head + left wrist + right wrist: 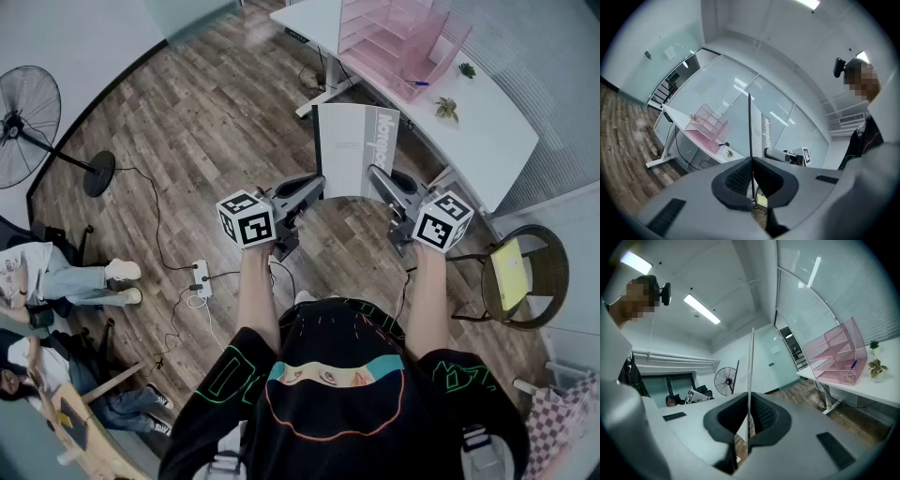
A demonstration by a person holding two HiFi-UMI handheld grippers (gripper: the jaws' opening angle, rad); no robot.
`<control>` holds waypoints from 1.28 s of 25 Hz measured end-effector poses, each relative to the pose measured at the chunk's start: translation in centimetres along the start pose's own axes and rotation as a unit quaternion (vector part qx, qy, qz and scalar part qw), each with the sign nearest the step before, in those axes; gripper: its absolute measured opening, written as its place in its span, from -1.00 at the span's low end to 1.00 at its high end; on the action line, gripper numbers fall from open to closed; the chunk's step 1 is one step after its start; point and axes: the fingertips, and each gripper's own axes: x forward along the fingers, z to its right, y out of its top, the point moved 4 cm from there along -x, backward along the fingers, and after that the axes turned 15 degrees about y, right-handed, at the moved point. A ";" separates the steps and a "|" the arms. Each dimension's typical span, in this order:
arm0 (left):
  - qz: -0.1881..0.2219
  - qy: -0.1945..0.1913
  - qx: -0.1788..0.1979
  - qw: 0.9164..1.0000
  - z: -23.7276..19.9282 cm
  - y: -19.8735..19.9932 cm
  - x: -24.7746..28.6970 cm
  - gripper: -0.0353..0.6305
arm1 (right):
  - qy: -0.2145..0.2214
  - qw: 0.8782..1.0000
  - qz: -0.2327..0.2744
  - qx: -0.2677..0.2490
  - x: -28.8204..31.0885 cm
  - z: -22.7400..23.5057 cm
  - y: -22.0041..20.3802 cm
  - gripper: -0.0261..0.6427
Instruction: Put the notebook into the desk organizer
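A grey-and-white notebook [354, 150] is held upright in the air over the wooden floor, clamped from both sides. My left gripper [315, 187] is shut on its lower left edge and my right gripper [379, 178] on its lower right edge. In the left gripper view the notebook [750, 126] shows edge-on between the shut pads of the left gripper [752, 173]. The right gripper view shows the same thin edge of the notebook [751, 371] in the right gripper [749, 416]. The pink desk organizer [394, 37] [710, 126] [836, 357] stands on the white desk [487, 122], ahead of the notebook.
Two small potted plants [447, 108] stand on the desk beside the organizer. A wicker chair [548, 281] with a yellow pad is at the right. A floor fan [28, 122], a power strip [200, 278] with cables and seated people [56, 272] are at the left.
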 end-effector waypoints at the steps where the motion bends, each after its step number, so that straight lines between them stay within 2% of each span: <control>1: 0.001 -0.001 0.001 1.000 -0.1 0.2 -0.1 -0.88 | -0.001 1.000 0.000 -0.006 0.2 0.0 0.0 -0.88; 9: 0.011 -0.012 0.004 1.000 -0.5 1.1 -0.6 -0.88 | -0.012 0.999 -0.002 -0.033 1.1 -0.4 0.5 -0.88; 23: 0.015 -0.020 -0.004 1.000 -2.9 1.5 -3.6 -0.88 | -0.041 0.998 -0.010 -0.040 4.4 -2.0 -1.0 -0.88; 32: 0.009 -0.015 -0.014 1.000 -6.1 2.2 -1.2 -0.88 | -0.052 0.998 -0.007 -0.022 6.0 2.3 -1.3 -0.88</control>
